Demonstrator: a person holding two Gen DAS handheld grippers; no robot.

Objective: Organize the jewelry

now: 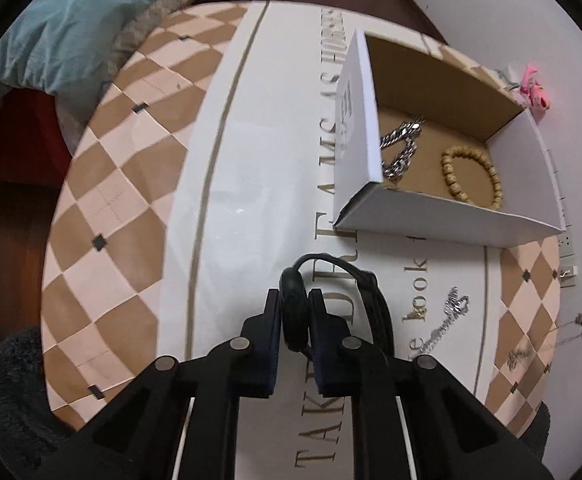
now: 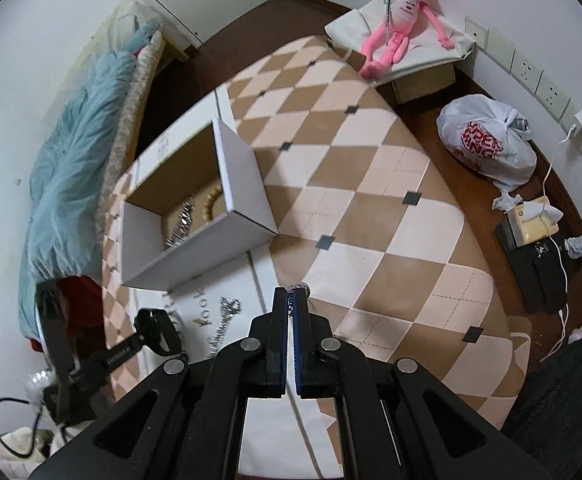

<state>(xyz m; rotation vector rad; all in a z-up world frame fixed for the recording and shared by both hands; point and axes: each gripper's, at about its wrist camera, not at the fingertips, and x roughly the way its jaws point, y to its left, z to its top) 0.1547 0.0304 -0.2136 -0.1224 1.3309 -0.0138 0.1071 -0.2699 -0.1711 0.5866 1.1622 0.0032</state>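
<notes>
My left gripper (image 1: 295, 312) is shut on a black wristwatch (image 1: 297, 300), held above the patterned tablecloth (image 1: 123, 184). An open white cardboard box (image 1: 431, 216) lies ahead to the right and holds a silver chain bracelet (image 1: 401, 148) and a wooden bead bracelet (image 1: 471, 176). A sparkly silver chain (image 1: 449, 316) lies on the cloth in front of the box. My right gripper (image 2: 291, 300) is shut on a thin silver necklace (image 2: 297, 289), whose chain (image 1: 547, 346) shows stretched in the left wrist view. The box (image 2: 195, 248), the sparkly chain (image 2: 225, 318) and the watch (image 2: 157, 330) show in the right wrist view.
A bed with a teal blanket (image 2: 75, 152) runs along the left. A pink plush toy (image 2: 399, 16) sits on a white box at the back. A white plastic bag (image 2: 487, 148), a tissue box (image 2: 531, 220) and cables lie on the floor at right. A dark fuzzy cushion (image 2: 563, 392) is near right.
</notes>
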